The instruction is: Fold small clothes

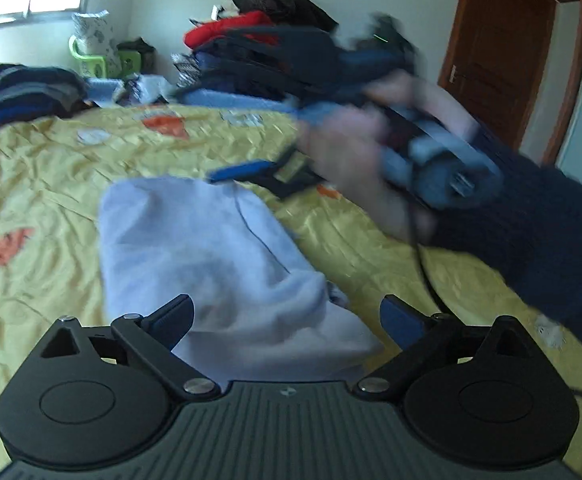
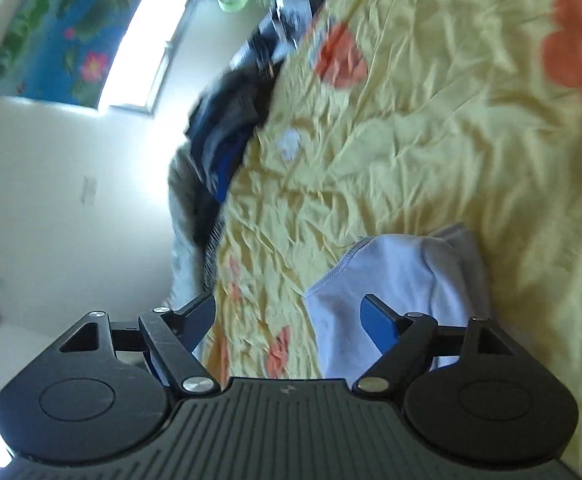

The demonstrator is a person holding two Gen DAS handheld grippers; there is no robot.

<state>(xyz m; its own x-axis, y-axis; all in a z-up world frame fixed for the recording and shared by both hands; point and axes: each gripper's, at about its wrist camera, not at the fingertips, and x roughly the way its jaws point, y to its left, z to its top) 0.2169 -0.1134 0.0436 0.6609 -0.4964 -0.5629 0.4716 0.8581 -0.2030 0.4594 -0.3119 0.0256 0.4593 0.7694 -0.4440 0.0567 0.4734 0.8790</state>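
Observation:
A pale lavender small garment point(image 1: 211, 256) lies partly folded on the yellow flowered bedsheet point(image 1: 43, 184). My left gripper point(image 1: 287, 320) is open just above the garment's near end, holding nothing. My right gripper point(image 1: 251, 170) shows in the left wrist view, held in a hand with a dark sleeve, rolled sideways over the garment's far end. In the right wrist view the right gripper point(image 2: 289, 320) is open and empty, with the garment point(image 2: 391, 280) under its right finger. The views are blurred by motion.
A pile of dark and red clothes point(image 1: 259, 52) lies at the far side of the bed, another dark pile point(image 1: 23, 92) at the far left. A brown door point(image 1: 499, 52) stands at the right. A green stool point(image 1: 91, 60) stands by the window wall.

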